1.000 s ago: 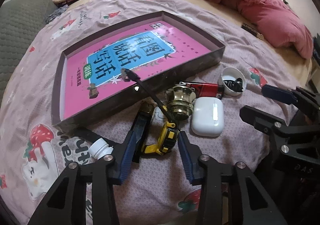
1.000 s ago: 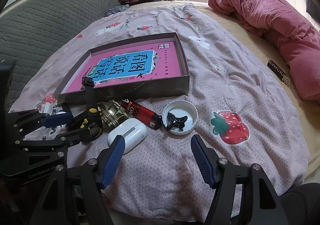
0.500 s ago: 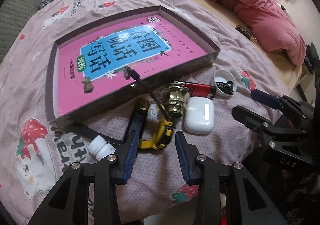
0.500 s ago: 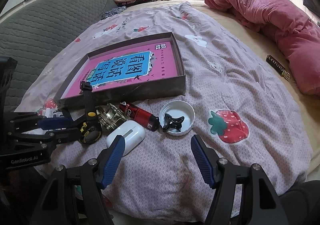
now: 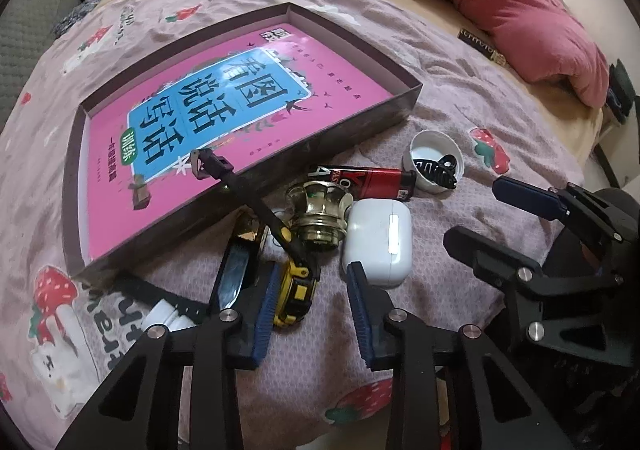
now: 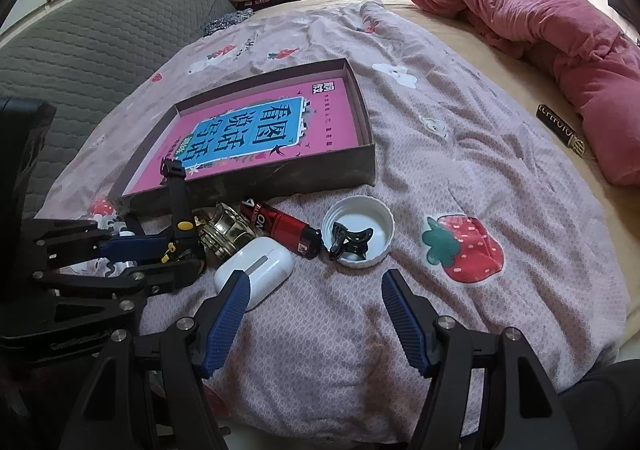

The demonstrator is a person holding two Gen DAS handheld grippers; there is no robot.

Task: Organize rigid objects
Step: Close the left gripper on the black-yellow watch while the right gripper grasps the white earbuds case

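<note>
Landmark: the shallow box (image 5: 400, 106) holding the pink book (image 5: 224, 106), on the strawberry-print bedspread (image 6: 500, 178).

Left gripper (image 5: 312, 298): nearest the camera in its own view, on the near side of the box. Jaws closing; fingers part-way apart around the yellow-black tape measure (image 5: 296, 290). Left pad is right beside the case, right pad has a visible gap. Not clamped. The tape's black strap (image 5: 240, 186) runs up from the case and its end lies over the box's near wall.

Right gripper (image 6: 316, 310): fingers wide apart, nothing between them, above bare bedspread on the near side of the box, to the right of the left gripper.

Clutter along the near wall of the box, near to far:
- white earbud case (image 5: 380, 238), just right of the tape measure, its left finger tip overlapping it in the right wrist view
- dark flat item with gold end (image 5: 236, 270), just left of the tape; can't identify it
- white bottle (image 5: 160, 314) at the left, partly hidden behind the left gripper
- brass knob-like piece (image 5: 320, 218), touching the earbud case
- red lighter (image 5: 372, 182), between the knob and the box wall
- white lid (image 6: 360, 230) with a black hair clip (image 6: 352, 240) in it, right of the lighter

Beyond the box: pink duvet (image 6: 540, 26), grey quilted headboard (image 6: 100, 38) at left.
</note>
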